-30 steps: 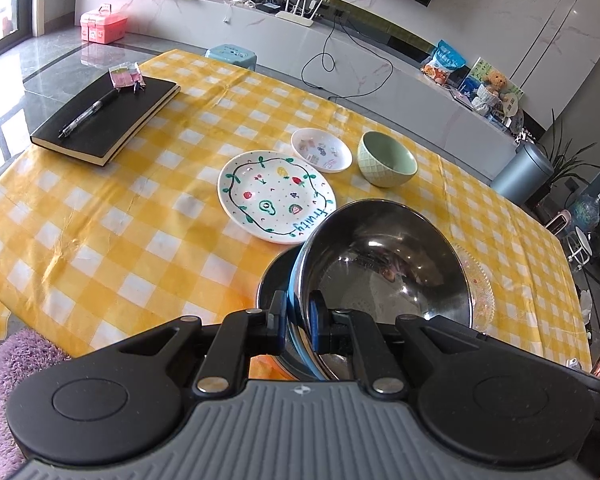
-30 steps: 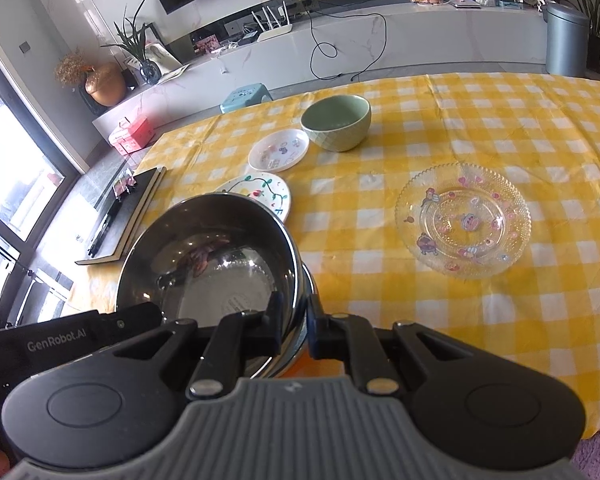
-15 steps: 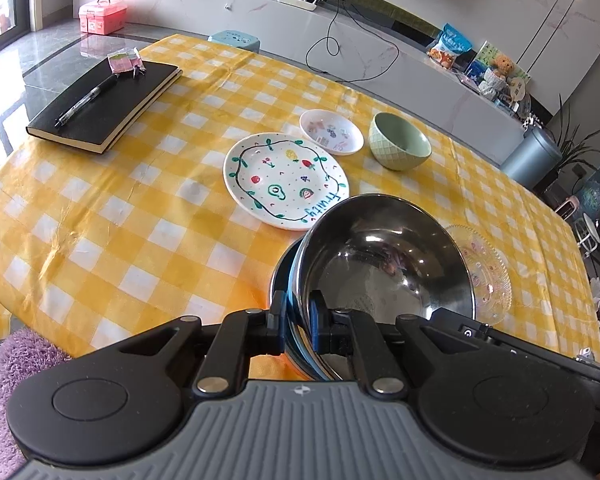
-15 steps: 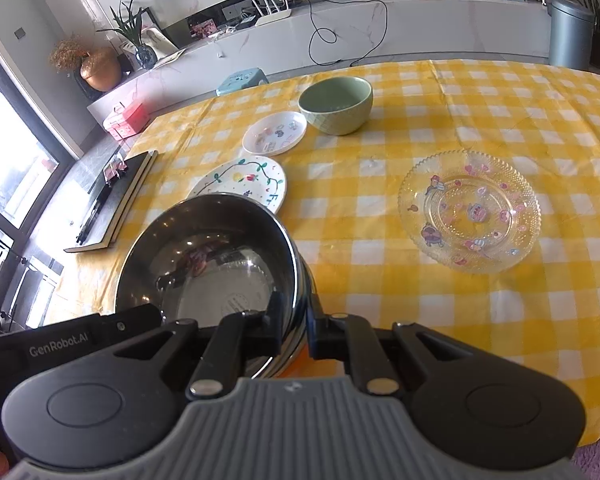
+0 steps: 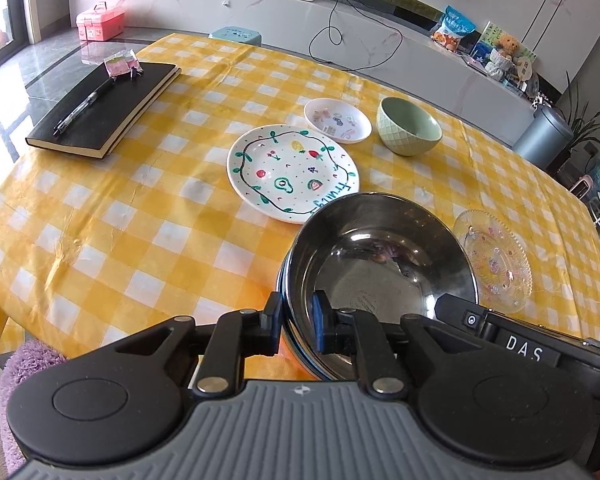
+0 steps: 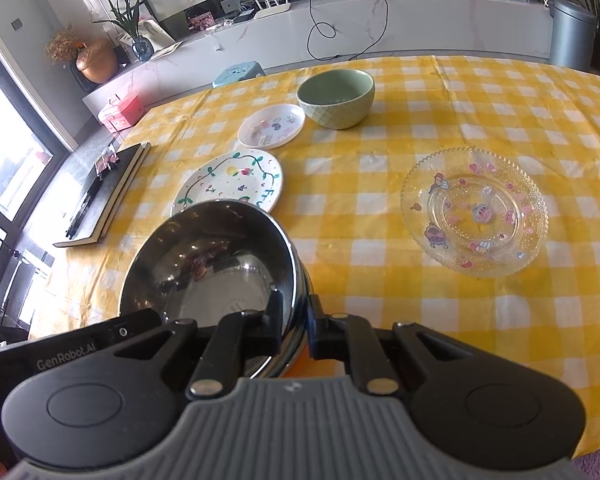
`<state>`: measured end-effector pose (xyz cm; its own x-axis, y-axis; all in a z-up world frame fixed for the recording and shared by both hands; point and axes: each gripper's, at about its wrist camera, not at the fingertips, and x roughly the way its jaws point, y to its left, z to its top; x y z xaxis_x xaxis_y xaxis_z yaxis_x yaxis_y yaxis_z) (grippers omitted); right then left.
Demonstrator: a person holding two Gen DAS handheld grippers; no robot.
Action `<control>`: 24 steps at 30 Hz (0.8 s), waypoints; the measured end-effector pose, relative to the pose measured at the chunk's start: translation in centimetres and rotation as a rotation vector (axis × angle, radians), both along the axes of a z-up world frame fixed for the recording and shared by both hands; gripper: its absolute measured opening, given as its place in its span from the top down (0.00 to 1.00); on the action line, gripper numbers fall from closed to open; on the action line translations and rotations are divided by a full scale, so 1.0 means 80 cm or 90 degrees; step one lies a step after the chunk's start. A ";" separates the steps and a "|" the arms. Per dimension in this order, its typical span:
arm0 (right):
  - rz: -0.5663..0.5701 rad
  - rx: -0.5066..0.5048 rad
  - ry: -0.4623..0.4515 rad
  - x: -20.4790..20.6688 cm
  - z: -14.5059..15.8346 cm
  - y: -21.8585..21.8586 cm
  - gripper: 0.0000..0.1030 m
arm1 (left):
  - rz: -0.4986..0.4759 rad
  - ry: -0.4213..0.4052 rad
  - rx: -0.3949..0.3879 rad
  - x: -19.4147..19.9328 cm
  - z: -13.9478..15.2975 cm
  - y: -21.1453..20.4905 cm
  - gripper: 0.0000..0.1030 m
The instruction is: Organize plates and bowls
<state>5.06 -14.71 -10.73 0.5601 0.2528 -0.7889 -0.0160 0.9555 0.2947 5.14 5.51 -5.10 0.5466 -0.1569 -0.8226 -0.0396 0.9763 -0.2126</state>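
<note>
A shiny steel bowl (image 5: pixel 380 264) (image 6: pixel 212 264) sits low over the near edge of the yellow checked cloth, held between both grippers. My left gripper (image 5: pixel 298 316) straddles its near left rim. Its jaws are opening, and the rim still stands between them with the pads coming off it. My right gripper (image 6: pixel 296 316) is shut on the near right rim. Beyond lie a fruit-painted plate (image 5: pixel 292 172) (image 6: pixel 232 184), a small white plate (image 5: pixel 337 120) (image 6: pixel 272 126), a green bowl (image 5: pixel 409 126) (image 6: pixel 336 98) and a clear glass plate (image 5: pixel 494 260) (image 6: pixel 474 210).
A black notebook (image 5: pixel 104 108) with a pen on it lies at the table's far left. The table's near edge (image 5: pixel 80 344) runs just under the grippers. A grey bin (image 6: pixel 572 36) and a low white cabinet (image 6: pixel 340 36) stand past the table.
The steel bowl and both grippers have sunk slightly toward the cloth. The left jaws have widened a little around the rim. The right grip looks the same.
</note>
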 end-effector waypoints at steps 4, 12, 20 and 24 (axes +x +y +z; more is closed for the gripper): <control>0.007 -0.009 -0.007 0.000 0.000 0.002 0.89 | 0.001 -0.009 0.008 0.000 0.003 0.000 0.84; 0.011 0.000 -0.020 -0.003 0.003 -0.002 0.85 | 0.005 -0.024 -0.006 0.000 0.007 0.006 0.81; 0.001 0.001 -0.059 -0.007 0.018 -0.012 0.82 | 0.013 -0.052 -0.012 0.000 0.016 0.011 0.79; 0.002 0.006 -0.064 -0.007 0.017 -0.014 0.93 | 0.002 -0.069 0.002 0.001 0.019 0.009 0.79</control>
<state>4.52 -15.85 -9.34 0.6358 0.2618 -0.7261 -0.0488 0.9525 0.3006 5.18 6.23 -3.56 0.6323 -0.1522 -0.7596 -0.0197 0.9770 -0.2122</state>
